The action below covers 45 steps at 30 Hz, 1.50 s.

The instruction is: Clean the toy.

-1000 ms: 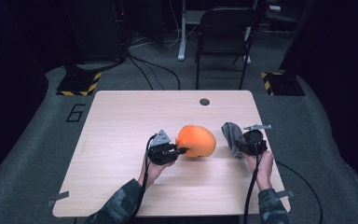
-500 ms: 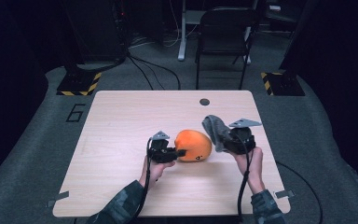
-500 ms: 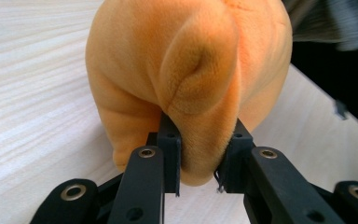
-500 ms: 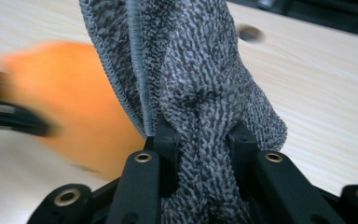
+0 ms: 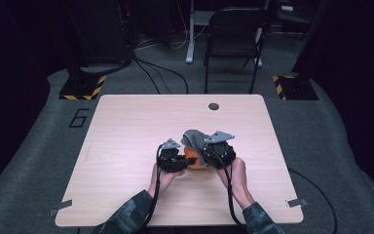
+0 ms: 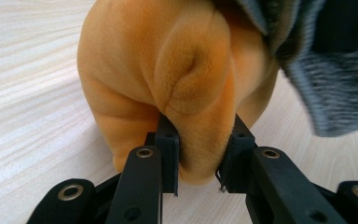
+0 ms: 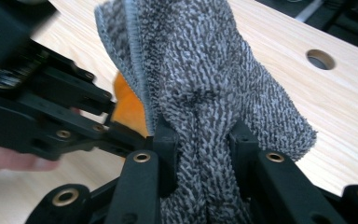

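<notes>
An orange plush ball lies near the middle of the wooden table. My left gripper is shut on a fold of the plush ball, its jaws pinching the soft fabric. My right gripper is shut on a grey terry cloth, which bunches up between its jaws. The cloth hangs over the ball's right and far side, so little orange shows beside it. In the left gripper view the cloth drapes at the upper right.
A round cable hole sits at the table's far edge. A dark chair stands behind the table, and yellow-black striped bases rest on the floor. The table's left half and near edge lie bare.
My right gripper has carried the grey cloth leftward across the table until it covers the orange ball. The left gripper has kept its hold and stayed put.
</notes>
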### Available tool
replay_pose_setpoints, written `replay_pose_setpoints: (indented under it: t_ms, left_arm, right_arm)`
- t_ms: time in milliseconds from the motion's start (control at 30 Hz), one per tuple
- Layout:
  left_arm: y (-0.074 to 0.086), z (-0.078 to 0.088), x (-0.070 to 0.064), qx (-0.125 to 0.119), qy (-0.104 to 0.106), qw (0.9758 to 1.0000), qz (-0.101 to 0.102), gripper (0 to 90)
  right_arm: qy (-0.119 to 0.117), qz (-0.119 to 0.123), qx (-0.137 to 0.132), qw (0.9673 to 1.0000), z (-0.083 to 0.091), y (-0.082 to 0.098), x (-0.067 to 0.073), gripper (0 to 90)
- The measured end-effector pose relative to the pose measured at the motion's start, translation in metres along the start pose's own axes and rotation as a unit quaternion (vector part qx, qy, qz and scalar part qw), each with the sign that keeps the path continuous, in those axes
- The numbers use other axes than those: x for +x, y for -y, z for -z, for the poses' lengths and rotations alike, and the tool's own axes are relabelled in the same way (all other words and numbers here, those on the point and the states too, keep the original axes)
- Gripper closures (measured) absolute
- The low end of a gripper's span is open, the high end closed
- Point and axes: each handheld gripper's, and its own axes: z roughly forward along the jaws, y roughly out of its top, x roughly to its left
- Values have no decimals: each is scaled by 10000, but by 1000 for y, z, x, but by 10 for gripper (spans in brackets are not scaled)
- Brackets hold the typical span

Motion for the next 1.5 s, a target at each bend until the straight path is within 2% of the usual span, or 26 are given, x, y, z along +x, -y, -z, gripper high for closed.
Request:
replay_pose_setpoints:
  t_ms: [33,67,100,133,167,333,400,433,500,600,667,700,733,800,833,1000,1067,1133,1200,1267,1333,1400,1433,1500]
  left_arm:
    - [1,-1,-2,-53,14,9999,122,730]
    - [1,-1,0,-37,4,10000,37,730]
    - [1,-2,0,-56,28,10000,52,730]
    - [1,-2,0,-71,44,9999,66,731]
    - [1,-1,1,-38,36,10000,-16,731]
    - [2,-3,0,-42,91,9999,9,731]
    - [2,-3,0,-51,85,10000,1,730]
    - [2,-3,0,-65,81,9999,1,730]
    - [1,-3,0,-65,81,9999,-39,730]
    - [1,-3,-1,-98,90,9999,-65,730]
    - [1,-3,-1,-87,88,9999,-87,729]
    - [1,-2,-1,-74,101,9999,-79,729]
    - [1,-2,-1,-72,98,9999,-89,729]
    - [1,-2,-1,-107,105,9999,-56,728]
    - [1,-2,0,-105,101,9999,-48,728]
    - [1,-2,-1,-96,78,9998,-138,727]
    - [0,-2,-2,-75,63,9998,-153,726]
    - [0,-2,-2,-78,65,9998,-153,725]
    - [0,-2,-2,-45,64,9997,-217,724]
    - [0,-2,-3,-60,41,9996,-256,723]
    - [0,-2,-3,-8,51,9996,-288,723]
    - [1,-3,-3,-31,17,9997,-230,722]
    - [1,-3,-1,-35,22,9997,-225,721]
    - [2,-3,-1,-45,51,9998,-164,721]
  right_arm:
    - [96,58,83,9999,-2,2,0,713]
    - [169,132,130,9997,-4,4,0,715]
    - [211,147,214,9994,-4,6,-3,716]
    - [217,105,230,9994,-5,7,-4,717]
    - [230,110,231,9994,-4,9,-8,717]
    - [408,-150,419,9982,-5,24,-29,717]
    - [559,-237,561,9966,-9,32,-40,718]
    - [599,-388,690,9951,-11,36,-45,718]
    - [596,-510,853,9933,-21,46,-57,718]
    - [589,-619,1244,9885,-40,62,-69,716]
    - [474,-790,1502,9844,-53,71,-74,715]
    - [428,-804,1527,9841,-56,72,-76,715]
    - [418,-864,1525,9836,-55,71,-76,716]
    - [449,-857,1394,9855,-46,64,-79,718]
    - [444,-816,1263,9876,-40,60,-80,718]
    - [476,-922,547,9931,4,36,-79,722]
    - [323,-876,205,9954,19,25,-71,722]
    - [81,-706,-111,9974,30,15,-60,721]
    - [-121,-542,-296,9980,33,7,-44,720]
    - [-294,-372,-331,9983,30,2,-28,719]
    - [-351,-209,-239,9989,20,0,-15,718]
    - [-231,-108,-79,9996,8,1,-8,717]
    - [-39,97,9,9999,3,3,-7,717]
    - [-9,57,76,10000,0,5,-9,717]
